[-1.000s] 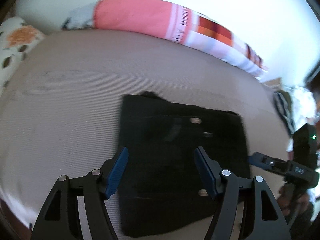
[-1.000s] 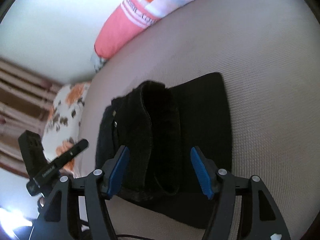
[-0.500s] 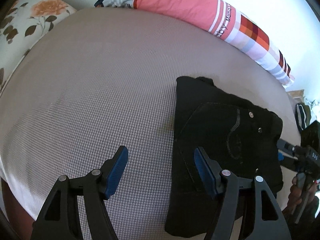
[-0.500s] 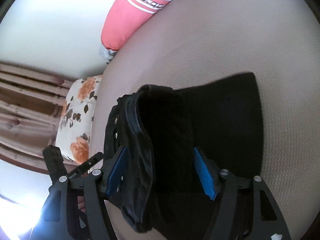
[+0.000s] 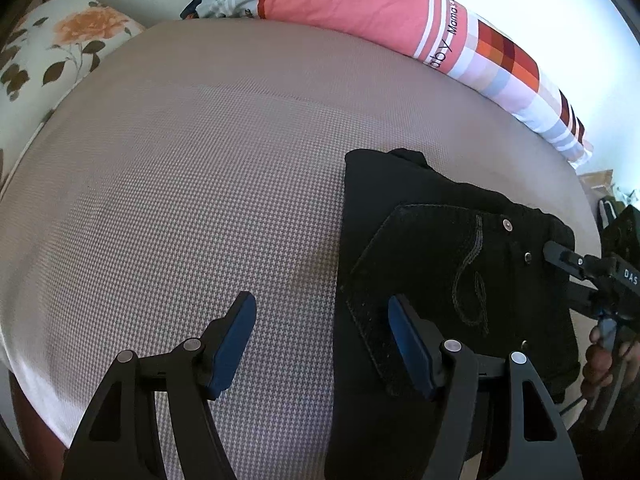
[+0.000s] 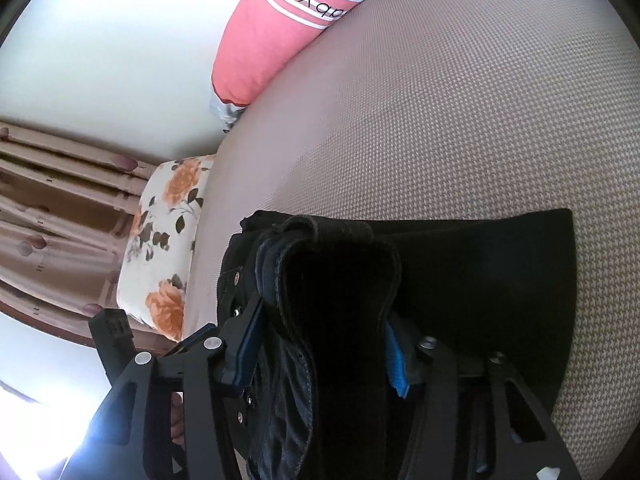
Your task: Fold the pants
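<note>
on the bed i see the folded black pants lying below the pink bolster. my right claw is closing around their bunched edge. my left claw hangs open and empty, straddling the pants' left edge.

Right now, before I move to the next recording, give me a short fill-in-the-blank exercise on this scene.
1. The folded pants are ____ in colour.
2. The left tongs hang open over the bed, with ____ between their pads.
3. The right tongs are closing, and the thick fold between them belongs to the ____.
4. The pillow at the bed's corner has a ____ print.

Missing words: black; nothing; pants; floral
</note>
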`<state>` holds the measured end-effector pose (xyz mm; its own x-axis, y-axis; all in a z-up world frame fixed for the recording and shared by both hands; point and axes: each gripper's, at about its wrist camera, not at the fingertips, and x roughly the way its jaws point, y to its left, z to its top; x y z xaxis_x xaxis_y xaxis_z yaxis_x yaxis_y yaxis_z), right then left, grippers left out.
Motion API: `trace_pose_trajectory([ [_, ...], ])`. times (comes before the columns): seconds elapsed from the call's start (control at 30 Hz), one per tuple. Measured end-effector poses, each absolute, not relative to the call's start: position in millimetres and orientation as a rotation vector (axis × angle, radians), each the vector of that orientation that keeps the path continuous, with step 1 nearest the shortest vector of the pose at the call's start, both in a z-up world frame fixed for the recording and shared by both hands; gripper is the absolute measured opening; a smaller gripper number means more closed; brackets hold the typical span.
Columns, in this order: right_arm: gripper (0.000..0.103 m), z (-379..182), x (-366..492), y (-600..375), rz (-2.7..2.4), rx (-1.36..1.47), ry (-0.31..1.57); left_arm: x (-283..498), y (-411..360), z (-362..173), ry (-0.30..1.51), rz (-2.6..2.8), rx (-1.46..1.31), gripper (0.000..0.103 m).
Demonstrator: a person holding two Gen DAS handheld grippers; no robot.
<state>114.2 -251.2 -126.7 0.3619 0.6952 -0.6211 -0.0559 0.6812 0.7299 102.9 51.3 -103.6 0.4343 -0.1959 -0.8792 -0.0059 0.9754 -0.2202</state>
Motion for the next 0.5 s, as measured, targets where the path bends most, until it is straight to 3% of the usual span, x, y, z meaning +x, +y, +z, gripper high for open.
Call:
trace_pose_trajectory([
  [0.17, 0.045, -120.6, 113.3, -242.1, 0.488, 0.644, 1.114, 103.3, 44.1, -101.9, 1.099, -0.108, -0.152, 0.070],
  [0.33, 0.018, -105.6, 104.4, -239.3, 0.476, 0.624, 1.082, 104.5, 41.1, -99.1, 1.093, -0.109, -0.138, 0.070],
  [0.5, 0.014, -77.3, 89.0, -234.3, 0.443, 0.595, 1.035, 106.8, 35.6, -96.0, 1.088, -0.119, -0.128, 0.070],
])
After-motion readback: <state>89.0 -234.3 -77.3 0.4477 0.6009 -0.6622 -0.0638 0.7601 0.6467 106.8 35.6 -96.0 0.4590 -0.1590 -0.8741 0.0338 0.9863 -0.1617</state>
